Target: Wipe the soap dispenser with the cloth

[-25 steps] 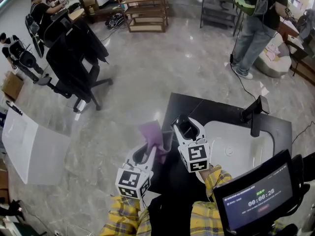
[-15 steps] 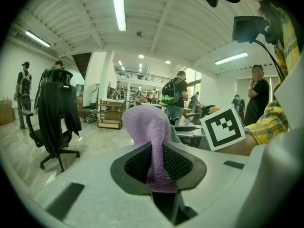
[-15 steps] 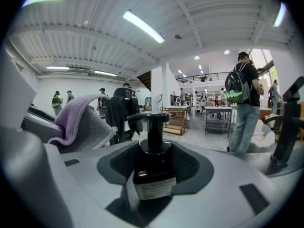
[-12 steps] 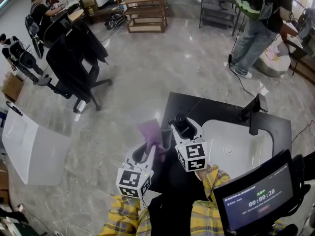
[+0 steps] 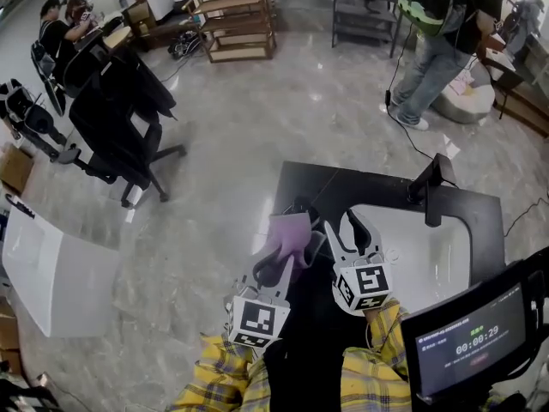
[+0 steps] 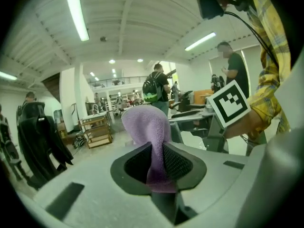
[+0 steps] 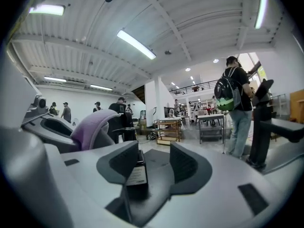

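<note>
Left gripper (image 6: 156, 160), jaws clamped on the purple cloth (image 6: 147, 127), just beside the right gripper (image 7: 154, 163), whose jaws stand apart, the black dispenser (image 7: 137, 177) between them close to one jaw, ungripped, above the desk (image 5: 343, 187)

Ceiling tubes (image 6: 78, 13) shine bright; fisheye edges bend.

Open sink basin (image 5: 433, 269); faucet (image 5: 431, 187) stands at its far rim

We count two claws, the left claw (image 5: 276, 269) and the right claw (image 5: 347, 228); one cloth (image 5: 290, 233); one soap dispenser (image 7: 137, 175); one sink (image 5: 429, 264); one faucet (image 5: 430, 191); one worktop (image 5: 343, 187).
</note>
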